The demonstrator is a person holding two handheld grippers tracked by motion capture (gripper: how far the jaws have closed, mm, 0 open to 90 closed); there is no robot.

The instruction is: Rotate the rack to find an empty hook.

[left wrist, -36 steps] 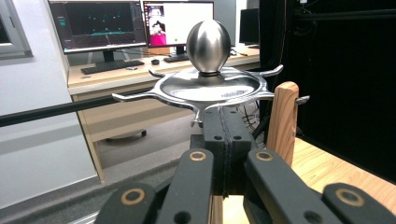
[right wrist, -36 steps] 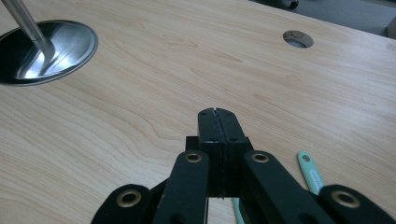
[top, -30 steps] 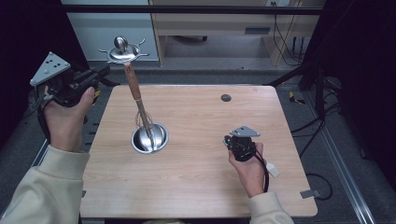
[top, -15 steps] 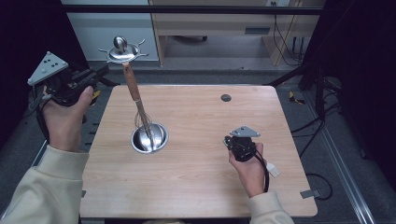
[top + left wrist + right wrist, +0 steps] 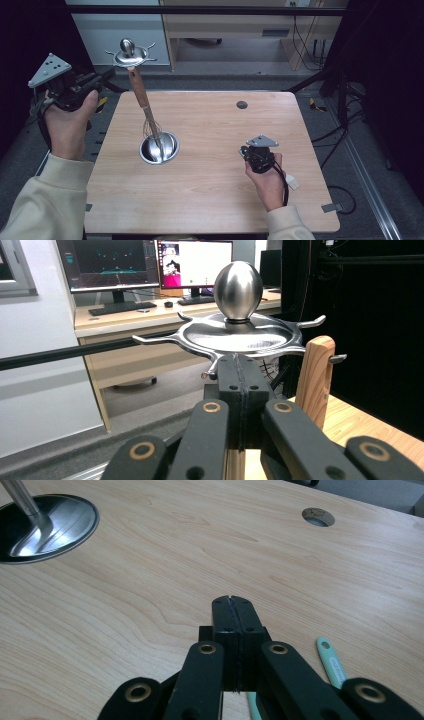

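Observation:
A steel utensil stand rises from a round base (image 5: 159,148) left of the table's middle, topped by a dish with hook arms and an egg-shaped knob (image 5: 129,52) (image 5: 239,290). A whisk with a wooden handle (image 5: 139,92) (image 5: 315,375) hangs beside its pole, wires down. My left gripper (image 5: 102,77) (image 5: 239,362) is held off the table's left edge, jaws shut and empty, level with the dish and just short of it. My right gripper (image 5: 247,151) (image 5: 231,601) rests low over the right front of the table, shut on nothing, pointing toward the base (image 5: 47,525).
A small round hole (image 5: 242,105) (image 5: 318,516) sits near the table's far edge. A pale green handle-like piece (image 5: 331,664) lies on the wood beside the right jaws. Desks with monitors (image 5: 195,265) stand beyond the table. Dark floor with cables lies to the right.

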